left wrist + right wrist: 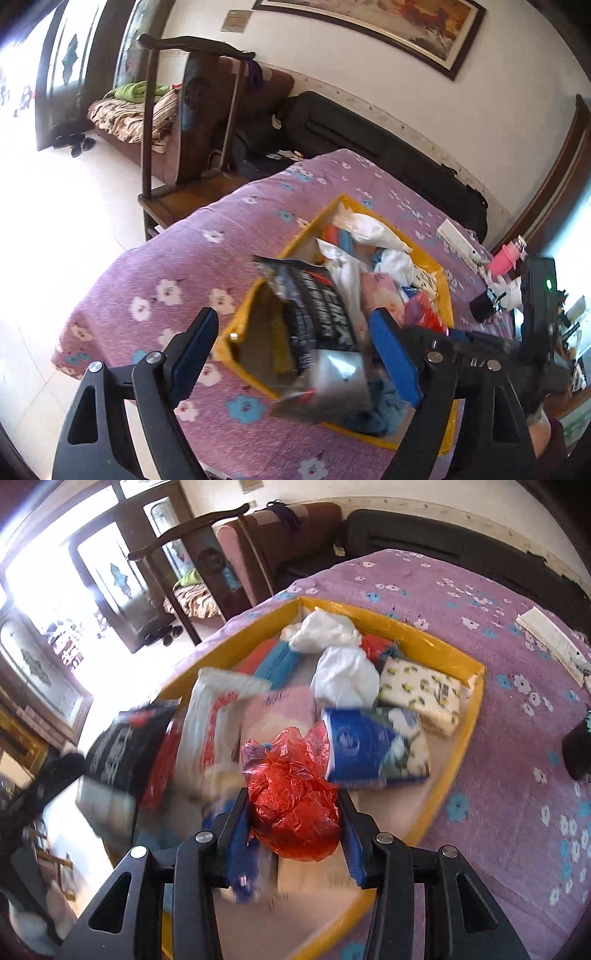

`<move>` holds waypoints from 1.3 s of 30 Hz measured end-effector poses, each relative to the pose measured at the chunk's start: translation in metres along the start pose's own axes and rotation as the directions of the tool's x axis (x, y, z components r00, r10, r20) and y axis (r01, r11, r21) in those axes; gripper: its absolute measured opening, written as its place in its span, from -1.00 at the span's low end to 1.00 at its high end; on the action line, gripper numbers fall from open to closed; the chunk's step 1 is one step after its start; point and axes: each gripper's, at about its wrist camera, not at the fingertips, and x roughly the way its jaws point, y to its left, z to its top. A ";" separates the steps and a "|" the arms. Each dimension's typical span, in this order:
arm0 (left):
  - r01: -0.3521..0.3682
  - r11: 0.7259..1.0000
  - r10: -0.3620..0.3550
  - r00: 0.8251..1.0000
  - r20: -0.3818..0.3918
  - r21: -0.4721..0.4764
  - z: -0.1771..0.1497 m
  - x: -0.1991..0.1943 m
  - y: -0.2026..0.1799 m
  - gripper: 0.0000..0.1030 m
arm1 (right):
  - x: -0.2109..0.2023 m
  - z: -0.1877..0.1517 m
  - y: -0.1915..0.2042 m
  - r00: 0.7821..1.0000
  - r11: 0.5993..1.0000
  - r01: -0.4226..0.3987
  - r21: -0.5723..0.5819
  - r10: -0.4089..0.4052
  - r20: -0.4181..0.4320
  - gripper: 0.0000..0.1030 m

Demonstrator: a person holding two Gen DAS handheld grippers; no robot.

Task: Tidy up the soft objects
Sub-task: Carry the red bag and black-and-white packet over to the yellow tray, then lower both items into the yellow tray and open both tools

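A yellow-rimmed box (pixel 310 229) (pixel 436 642) sits on the purple flowered bedspread and holds several soft packs and bags. My left gripper (pixel 295 350) stands open over the box's near-left corner. A black packet with white lettering (pixel 317 325) (pixel 125 746) lies blurred between its blue pads, and the left pad is clear of it. My right gripper (pixel 295 830) is shut on a crumpled red plastic bag (pixel 291 801) (pixel 424 314) above the box's near side. Beyond it lie a blue tissue pack (pixel 365 749), a lemon-print pack (pixel 421 694) and white bags (pixel 343 675).
A white power strip (pixel 554 638) (pixel 461 240) lies on the bedspread (pixel 166 258) to the right of the box, near a pink bottle (pixel 502 262) and a black object (pixel 484 306). A wooden chair (pixel 192 155) stands at the bed's far-left corner, with a dark sofa behind it.
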 end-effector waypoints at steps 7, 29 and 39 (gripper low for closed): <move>0.017 1.000 -0.017 1.000 -0.008 -0.024 0.001 0.000 0.013 0.62 | 0.021 0.056 0.015 1.000 1.000 0.013 -0.009 -0.013 0.005 -0.05; -0.012 1.000 0.012 1.000 0.015 0.027 -0.007 -0.017 0.004 0.64 | -0.012 0.059 0.018 0.987 0.997 0.074 -0.013 -0.072 0.141 0.78; -0.202 0.974 0.170 0.954 0.247 0.107 -0.019 -0.063 -0.047 0.81 | -0.094 -0.027 0.004 0.922 0.978 0.207 0.007 -0.197 0.333 0.83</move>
